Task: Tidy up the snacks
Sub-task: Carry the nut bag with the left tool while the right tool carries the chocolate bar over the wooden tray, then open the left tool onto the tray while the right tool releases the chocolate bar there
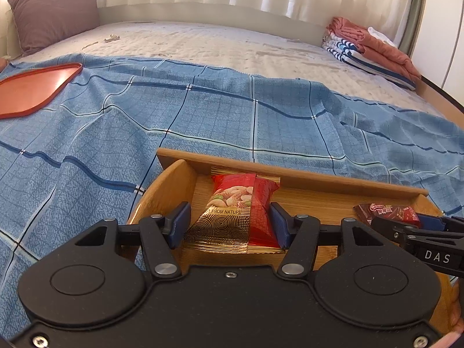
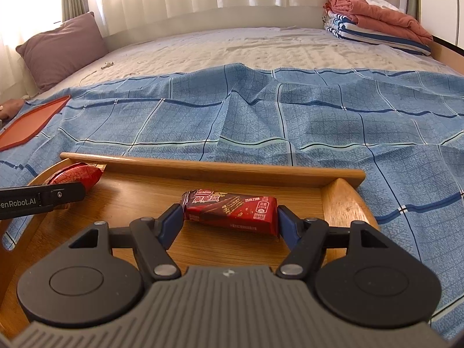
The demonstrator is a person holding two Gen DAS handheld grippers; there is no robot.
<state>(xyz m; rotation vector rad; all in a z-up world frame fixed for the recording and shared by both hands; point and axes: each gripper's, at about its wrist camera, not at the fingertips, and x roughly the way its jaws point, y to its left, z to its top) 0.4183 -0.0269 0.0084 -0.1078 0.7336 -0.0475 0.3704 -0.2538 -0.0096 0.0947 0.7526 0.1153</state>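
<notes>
A wooden tray point(image 1: 319, 180) lies on the blue checked cloth. My left gripper point(image 1: 230, 221) is shut on a red and gold nut packet point(image 1: 232, 203), which sits low in the tray's left end with a blue pad against each side. In the right wrist view my right gripper point(image 2: 230, 218) is shut on a dark red chocolate wafer bar point(image 2: 232, 210), gripped by its ends just above the floor of the tray point(image 2: 217, 168). The nut packet point(image 2: 78, 174) shows at the tray's left with a left finger point(image 2: 58, 195) in front of it. The bar point(image 1: 385, 211) also appears at the right of the left wrist view.
The blue checked cloth point(image 1: 203, 110) covers the near half of a bed. A flat orange-red tray point(image 1: 32, 90) lies at the far left. A mauve pillow point(image 1: 55, 11) stands at the back left, and folded blankets point(image 1: 371, 49) are stacked at the back right.
</notes>
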